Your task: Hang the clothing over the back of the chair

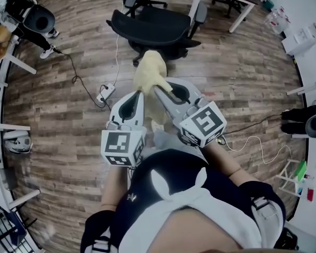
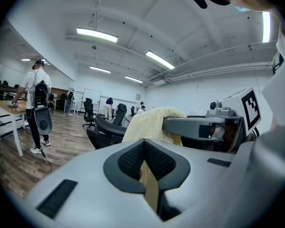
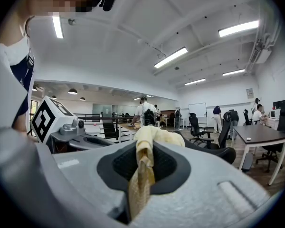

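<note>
Left tongs (image 1: 139, 95) and right tongs (image 1: 159, 88) both clamped on yellow garment (image 1: 150, 70). Garment hangs near the chair (image 1: 152, 29); on the person's side.

Grey L tongs (image 1: 138, 91), R tongs (image 1: 157, 88), navy top (image 1: 174, 168)

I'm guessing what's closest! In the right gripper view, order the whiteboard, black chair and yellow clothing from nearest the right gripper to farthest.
1. Yellow clothing: pinched in the right gripper itself.
2. Black chair: just ahead, right of centre.
3. Whiteboard: against the far wall, to the right.
</note>
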